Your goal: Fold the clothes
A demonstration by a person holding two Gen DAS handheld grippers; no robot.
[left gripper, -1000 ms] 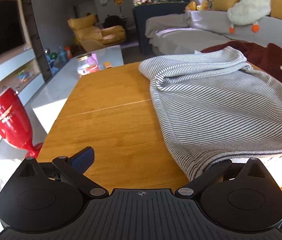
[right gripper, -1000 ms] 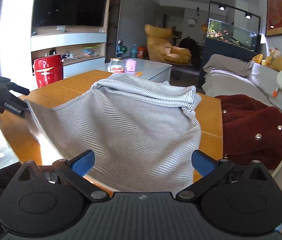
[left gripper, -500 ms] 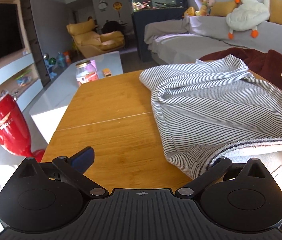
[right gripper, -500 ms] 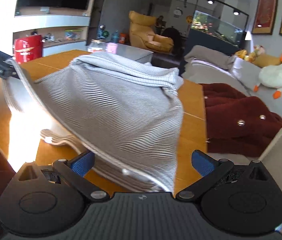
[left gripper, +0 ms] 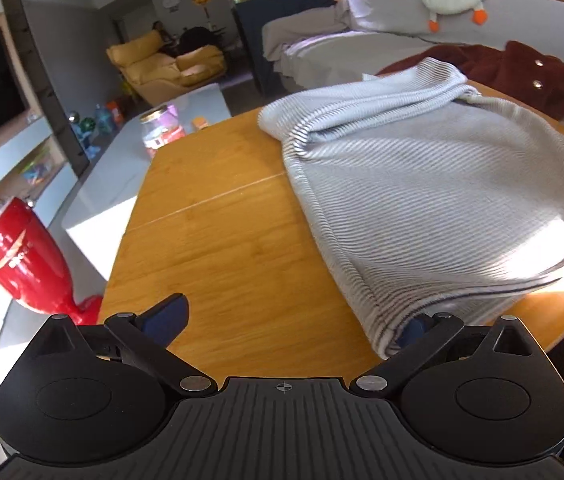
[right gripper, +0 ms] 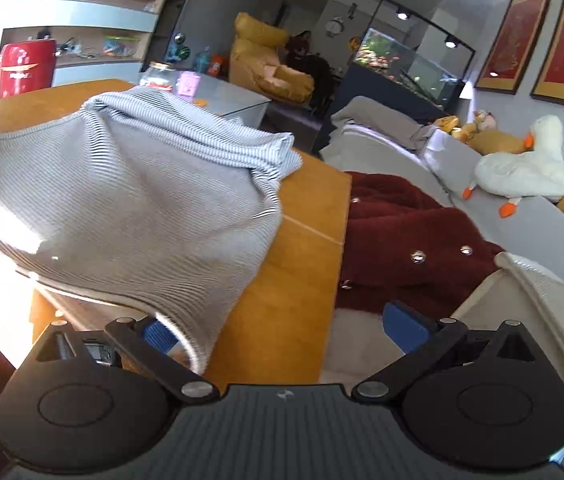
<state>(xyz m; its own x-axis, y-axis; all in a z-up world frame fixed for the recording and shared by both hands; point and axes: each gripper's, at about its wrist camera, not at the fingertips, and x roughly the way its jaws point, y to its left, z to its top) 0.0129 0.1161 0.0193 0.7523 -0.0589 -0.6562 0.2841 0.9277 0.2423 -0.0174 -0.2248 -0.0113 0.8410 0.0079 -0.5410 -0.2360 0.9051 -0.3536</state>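
Observation:
A grey-and-white striped garment (left gripper: 421,184) lies bunched on the wooden table (left gripper: 218,240), its near hem lifted and blurred. It also shows in the right wrist view (right gripper: 142,200). My left gripper (left gripper: 285,320) is open at the table's near edge; the garment's near left corner drapes over its right finger (left gripper: 413,330). My right gripper (right gripper: 282,328) is open; the garment's near right corner hangs over its left finger (right gripper: 158,334). Neither gripper pinches the cloth.
A dark red fleece garment (right gripper: 405,236) lies off the table's right side against a grey sofa (right gripper: 521,220) with a white duck toy (right gripper: 521,172). A red cup-shaped object (left gripper: 22,256) stands left of the table. A jar (left gripper: 158,132) sits on the low table beyond.
The garment's near hem has risen off the table and billowed. The right wrist view has swung right and tilted, and the cloth corner now hangs over the right gripper's left finger.

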